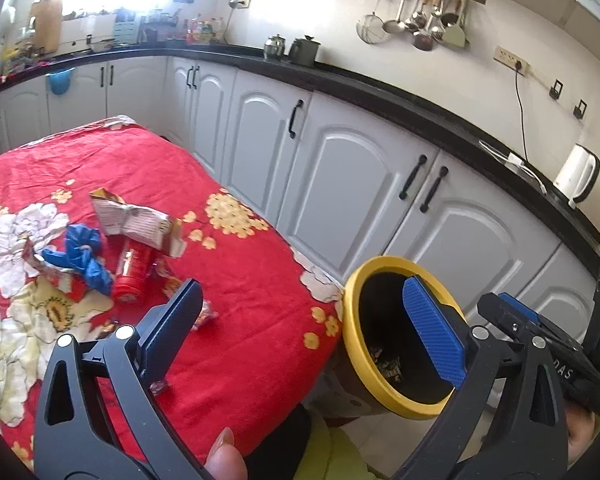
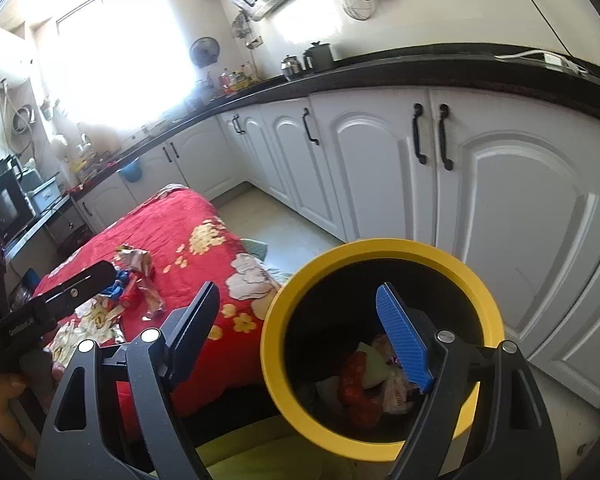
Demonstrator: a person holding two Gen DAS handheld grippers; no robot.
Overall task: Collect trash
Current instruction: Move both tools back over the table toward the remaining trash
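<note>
A yellow-rimmed black bin stands at the table's right end; it also shows in the right wrist view, with red and pale wrappers inside. On the red floral tablecloth lie a crumpled silver wrapper, a blue crumpled bag, a red can and small scraps. My left gripper is open and empty, between the trash pile and the bin. My right gripper is open and empty, one finger over the bin's mouth.
White cabinets with black handles run close behind the table under a black counter. A white kettle stands on the counter. A tiled floor strip separates table and cabinets. The right gripper's body sits beside the bin.
</note>
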